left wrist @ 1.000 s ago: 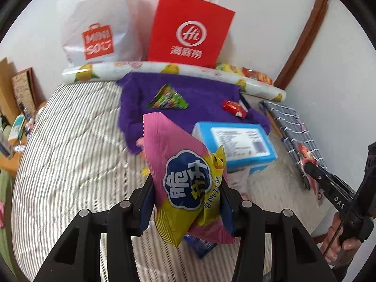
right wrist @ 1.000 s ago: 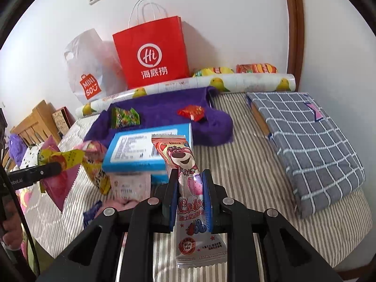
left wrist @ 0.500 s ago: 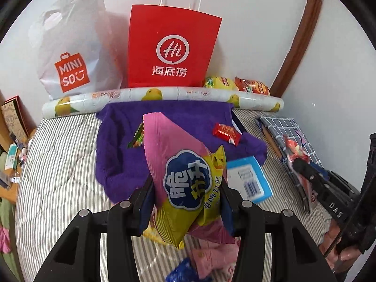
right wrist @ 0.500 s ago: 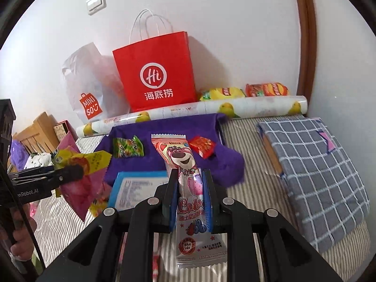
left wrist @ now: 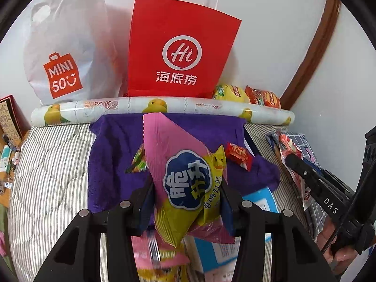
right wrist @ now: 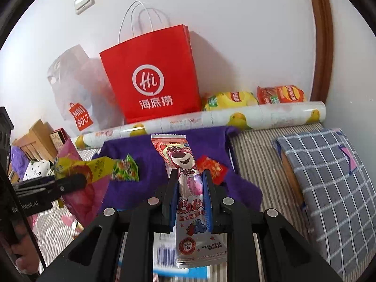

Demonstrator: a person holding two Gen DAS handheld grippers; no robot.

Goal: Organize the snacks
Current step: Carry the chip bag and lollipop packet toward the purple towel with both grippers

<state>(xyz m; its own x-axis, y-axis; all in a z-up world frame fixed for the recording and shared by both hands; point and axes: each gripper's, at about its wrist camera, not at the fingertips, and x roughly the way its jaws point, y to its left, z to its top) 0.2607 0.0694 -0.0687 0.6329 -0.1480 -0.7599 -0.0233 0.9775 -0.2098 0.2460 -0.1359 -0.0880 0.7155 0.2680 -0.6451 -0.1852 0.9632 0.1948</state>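
**Both grippers carry snacks above the purple cloth**

The landmark is the purple fleece cloth [left wrist: 112, 155] spread on the striped bed. Left of it in the right wrist view, the left gripper [left wrist: 186, 195] is clenched on a pink-and-yellow crinkly snack bag [left wrist: 185, 183], held upright over the cloth's near edge. On the cloth lie a small green candy packet [right wrist: 125, 169] and, further right, a small red candy packet [right wrist: 211, 168]. The right gripper [right wrist: 189, 188] clamps a slim white-and-pink bear-printed lollipop packet [right wrist: 188, 209] above the cloth's near side. Behind the cloth stands a red paper bag [right wrist: 152, 75]; right of the cloth sits a grey checked cushion [right wrist: 329, 176].
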